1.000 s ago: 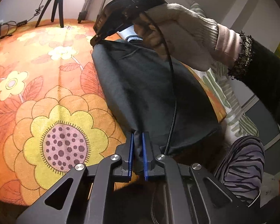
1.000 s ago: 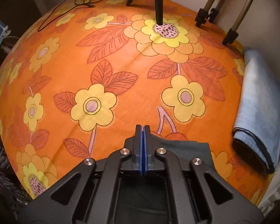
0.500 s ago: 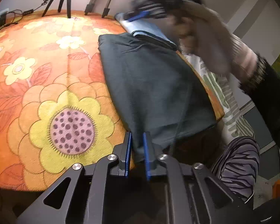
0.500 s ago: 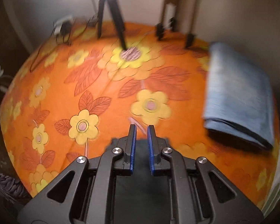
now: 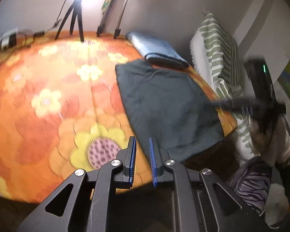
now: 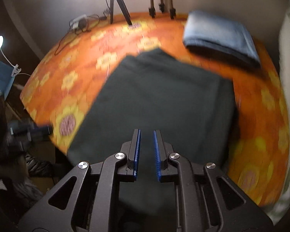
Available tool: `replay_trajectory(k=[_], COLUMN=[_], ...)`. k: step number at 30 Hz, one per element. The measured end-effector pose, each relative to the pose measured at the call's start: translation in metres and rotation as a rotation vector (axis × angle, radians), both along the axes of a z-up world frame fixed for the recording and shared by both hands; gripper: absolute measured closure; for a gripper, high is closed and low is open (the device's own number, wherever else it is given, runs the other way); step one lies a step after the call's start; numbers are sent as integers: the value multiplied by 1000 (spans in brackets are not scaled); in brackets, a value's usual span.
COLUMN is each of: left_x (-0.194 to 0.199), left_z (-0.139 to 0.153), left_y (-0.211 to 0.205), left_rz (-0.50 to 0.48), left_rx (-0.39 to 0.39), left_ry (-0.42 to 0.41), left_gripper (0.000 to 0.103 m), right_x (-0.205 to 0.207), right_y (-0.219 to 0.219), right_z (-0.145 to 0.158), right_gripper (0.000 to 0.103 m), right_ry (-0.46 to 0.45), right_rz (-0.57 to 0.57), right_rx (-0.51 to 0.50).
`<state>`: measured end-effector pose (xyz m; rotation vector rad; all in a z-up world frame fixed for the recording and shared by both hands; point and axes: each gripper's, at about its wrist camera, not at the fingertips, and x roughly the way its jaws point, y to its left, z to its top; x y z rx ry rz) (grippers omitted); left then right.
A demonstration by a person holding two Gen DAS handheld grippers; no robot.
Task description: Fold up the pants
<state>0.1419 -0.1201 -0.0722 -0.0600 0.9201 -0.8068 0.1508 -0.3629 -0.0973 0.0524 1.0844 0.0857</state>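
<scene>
1. No readable writing or labels in either view; both blurred by motion.
2. Pants [image 5: 164, 104]: dark grey-green, folded into a flat, roughly rectangular stack, mild creases near far end. Lying on the orange floral surface [image 5: 48, 96] near its right edge, near end overhanging the front edge.
3. Left gripper [image 5: 142, 160]: fingers slightly apart, nothing between them, raised off the cloth at the pants' near-left corner.
4. Right gripper [image 6: 146, 152]: fingers opening, small gap, nothing clamped, above the pants [image 6: 160, 100].
5. Folded blue cloth [image 5: 156, 50] just beyond the pants' far end, apart from them.
6. Tripod legs [image 6: 118, 2] at the far edge; striped cushion [image 5: 218, 58] to the right.
</scene>
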Motion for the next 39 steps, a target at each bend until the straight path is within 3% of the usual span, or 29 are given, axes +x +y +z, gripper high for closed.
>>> replay_trajectory(k=[2,9,11,13,15,19,21,30,39], left_x=[7,43,56,63,69,72,74,99,122], left_z=[9,18,12,6,-1,-6,-11,-38,-56], left_y=[-4,-23,-27,-26,-27,-29,-30,-43,-60], left_rz=[-19,-22,-26,3,7,22,29,53,66], left_rx=[14,-18,-42,-71,-89,-82,-76,-39,-60], left_ry=[-17,-25,39,91,147,154,166,234,298], left_gripper=[91,91,80,76,70,55,50,50,50], right_x=[-20,-71,-84,-92,-93,-72,-56,-2,39], right_y=[-7,-32,-36,-45,-57,-92,-110,-147,-156], right_z=[-15,-32,-18,0,17,25,17,-41,-52], right_gripper=[81,81,81,70,44,33,21,20,20], right_ry=[42,111,74,23,-47,-108,-127,-79,-32], right_rz=[-34,-177,-215,-251,-308,-390,-416,-389,-306], right_rx=[20,-9,1,30,23,103,171,246,288])
